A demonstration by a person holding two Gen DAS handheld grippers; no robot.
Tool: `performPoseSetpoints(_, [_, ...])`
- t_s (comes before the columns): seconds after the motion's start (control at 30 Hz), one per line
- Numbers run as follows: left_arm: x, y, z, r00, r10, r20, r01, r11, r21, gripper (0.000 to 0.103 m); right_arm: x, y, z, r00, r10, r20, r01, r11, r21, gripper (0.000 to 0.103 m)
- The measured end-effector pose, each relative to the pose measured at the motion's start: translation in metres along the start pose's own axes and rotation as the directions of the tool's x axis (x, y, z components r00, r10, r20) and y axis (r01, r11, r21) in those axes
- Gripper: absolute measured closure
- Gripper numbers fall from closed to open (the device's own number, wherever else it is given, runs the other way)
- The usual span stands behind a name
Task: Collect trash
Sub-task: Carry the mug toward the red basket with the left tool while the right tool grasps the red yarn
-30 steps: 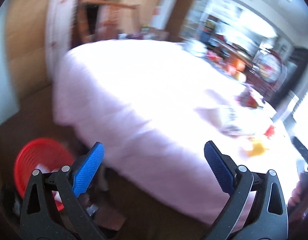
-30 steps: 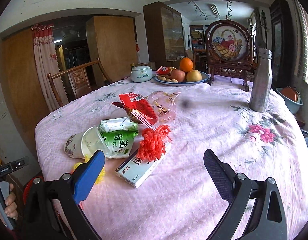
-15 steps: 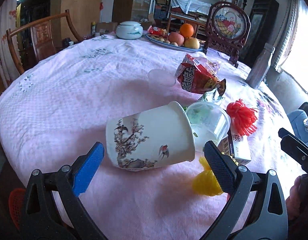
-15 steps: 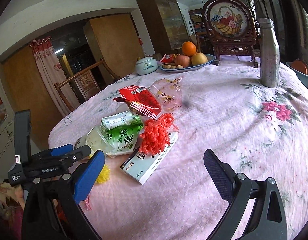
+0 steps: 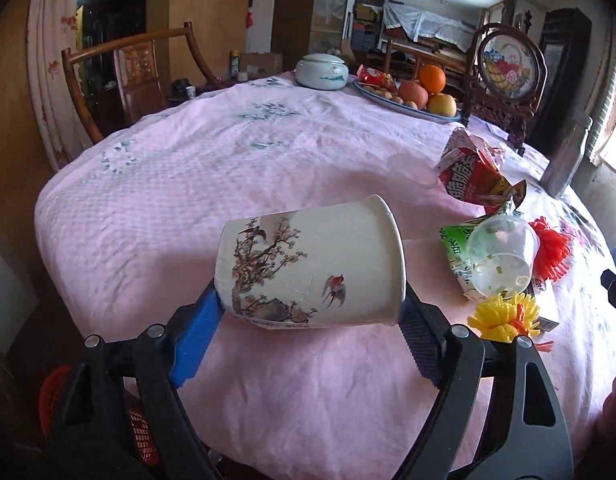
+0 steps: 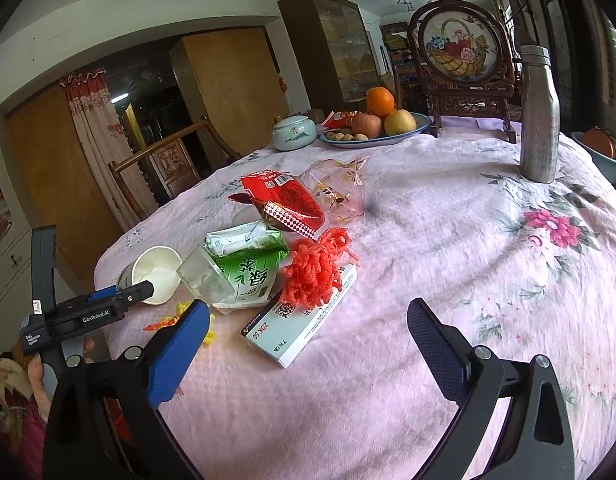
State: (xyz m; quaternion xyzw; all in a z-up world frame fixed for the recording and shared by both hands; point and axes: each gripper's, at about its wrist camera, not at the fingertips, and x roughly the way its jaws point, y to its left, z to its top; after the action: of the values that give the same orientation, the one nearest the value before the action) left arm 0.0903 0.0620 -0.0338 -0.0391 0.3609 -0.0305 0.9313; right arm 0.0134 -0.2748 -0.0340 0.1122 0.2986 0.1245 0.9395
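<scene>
A white paper cup (image 5: 308,264) printed with a tree and birds lies on its side on the pink tablecloth (image 5: 168,208). My left gripper (image 5: 308,300) straddles it lengthwise. Its jaws are closing: one blue pad is against the cup's base, the other against its rim. To the right lie a clear plastic cup (image 5: 500,256), a green tea carton (image 6: 248,276), a red snack bag (image 5: 476,176), a red pom (image 6: 316,268), a yellow pom (image 5: 504,316) and a white box (image 6: 304,324). My right gripper (image 6: 308,308) hovers open and empty near that box.
A red basket (image 5: 52,396) sits on the floor below the table's near left edge. At the back stand a fruit plate (image 6: 420,124), a lidded jar (image 6: 294,132), a steel bottle (image 6: 540,116), a framed screen (image 6: 460,52) and a wooden chair (image 5: 132,76).
My left gripper swung from the table's edge and the red basket onto the paper cup, and its jaws narrowed around the cup. The right gripper has hardly moved.
</scene>
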Motion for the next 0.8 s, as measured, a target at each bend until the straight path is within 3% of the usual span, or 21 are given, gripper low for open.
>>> performPoseSetpoints(0.3, [-0.025,0.016,-0.011,0.998,-0.033,0.055,0.036,0.997,-0.067,0.022,0.008,0.002,0.002,0.999,-0.014,-0.031,0.014,1.0,-0.016,0.006])
performPoseSetpoints(0.47, [-0.041,0.018,-0.013,0.994,-0.067,0.086,0.073,0.994,-0.076,0.022,0.021,-0.015,0.012,0.997,0.001,-0.08,0.006,0.996,0.084,0.007])
performPoseSetpoints(0.6, [-0.05,0.019,-0.014,0.993,-0.064,0.101,0.071,0.995,-0.066,0.022,0.04,-0.019,0.028,0.986,0.095,-0.138,-0.069,0.981,0.181,0.029])
performPoseSetpoints(0.67, [-0.053,0.021,-0.015,0.992,-0.069,0.106,0.077,0.994,-0.072,0.022,0.051,-0.011,0.035,0.987,0.068,-0.148,-0.044,0.987,0.156,0.038])
performPoseSetpoints(0.7, [-0.055,0.024,-0.016,0.991,-0.071,0.11,0.08,0.994,-0.077,0.022,0.056,-0.005,0.036,0.987,0.043,-0.156,-0.023,0.991,0.129,0.047])
performPoseSetpoints(0.77, [-0.061,0.03,-0.017,0.99,-0.068,0.122,0.079,0.993,-0.088,0.022,0.068,0.003,0.035,0.982,0.0,-0.189,0.017,0.996,0.088,0.075])
performPoseSetpoints(0.8, [-0.065,0.034,-0.018,0.99,-0.064,0.129,0.077,0.993,-0.095,0.022,0.073,0.003,0.033,0.978,-0.003,-0.207,0.021,0.996,0.088,0.083])
